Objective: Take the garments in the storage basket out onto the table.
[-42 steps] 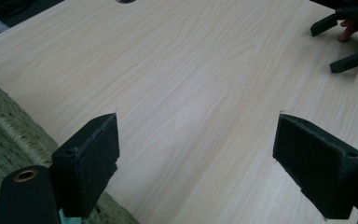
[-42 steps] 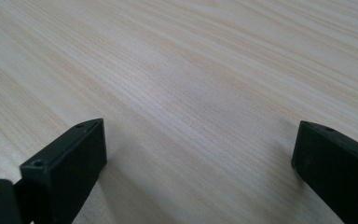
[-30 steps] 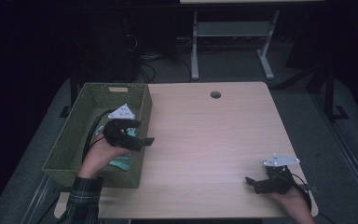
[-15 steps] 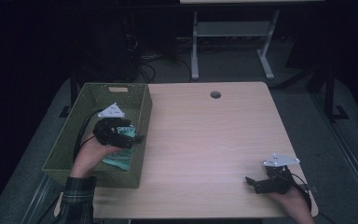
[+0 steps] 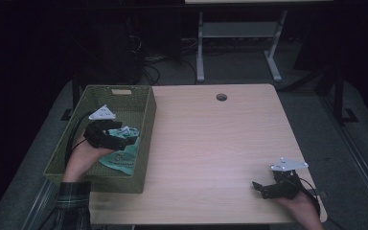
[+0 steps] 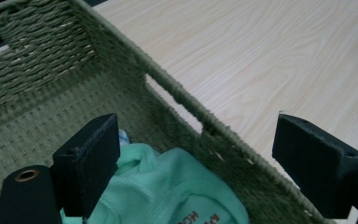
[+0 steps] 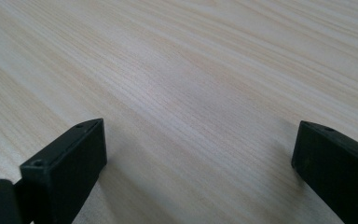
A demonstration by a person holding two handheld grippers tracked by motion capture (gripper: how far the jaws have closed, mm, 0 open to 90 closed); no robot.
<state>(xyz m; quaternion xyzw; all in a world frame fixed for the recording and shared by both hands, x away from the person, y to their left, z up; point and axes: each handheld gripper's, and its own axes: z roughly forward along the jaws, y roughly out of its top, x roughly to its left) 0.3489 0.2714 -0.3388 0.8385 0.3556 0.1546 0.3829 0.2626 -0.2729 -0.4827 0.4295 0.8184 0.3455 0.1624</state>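
Left gripper point(image 5: 124, 139) spread over green cloth point(image 6: 168, 186) in basket point(image 5: 67, 158) (printed lettering close-up); right gripper point(image 5: 261, 188) spread.

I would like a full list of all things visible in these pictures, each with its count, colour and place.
basket: one, green woven, on the table's left end.
cloth: one, mint green with printed letters, inside the basket, below the left gripper.
table: one, light wood, with a round hole near its far edge.
metal stand: one, grey, on the floor behind the table.
left gripper: one, black, jaws open, over the basket.
right gripper: one, black, jaws open, low over bare table near the right front corner.
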